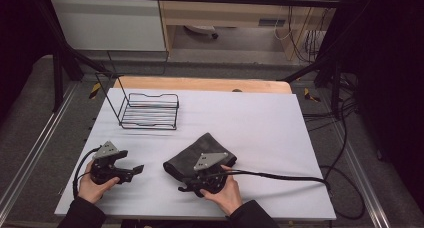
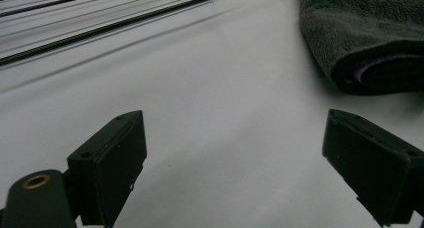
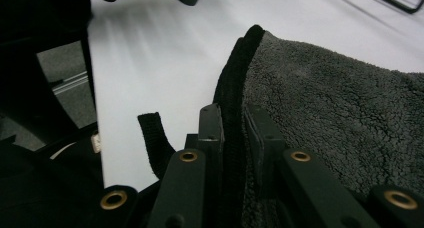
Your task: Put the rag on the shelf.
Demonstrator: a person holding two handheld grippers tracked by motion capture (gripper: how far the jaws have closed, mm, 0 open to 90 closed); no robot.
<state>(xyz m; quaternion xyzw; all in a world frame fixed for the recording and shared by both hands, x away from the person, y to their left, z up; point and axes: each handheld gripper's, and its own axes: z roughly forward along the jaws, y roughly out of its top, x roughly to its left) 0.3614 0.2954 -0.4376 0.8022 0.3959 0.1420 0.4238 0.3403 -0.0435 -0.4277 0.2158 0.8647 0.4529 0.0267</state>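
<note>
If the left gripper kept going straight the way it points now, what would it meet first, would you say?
Probably bare table: the left gripper stands open, with the towel off to its right and the rack to its left.

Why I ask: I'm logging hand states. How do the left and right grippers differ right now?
The left gripper is open, its jaws wide apart over bare white table; the right gripper is shut on the dark grey towel, pinching its black hem. The left gripper sits apart from the towel, beside it; the right gripper touches it at its near edge. Both are black, hand-held, topped by a grey plate, and low at the table's near side.
</note>
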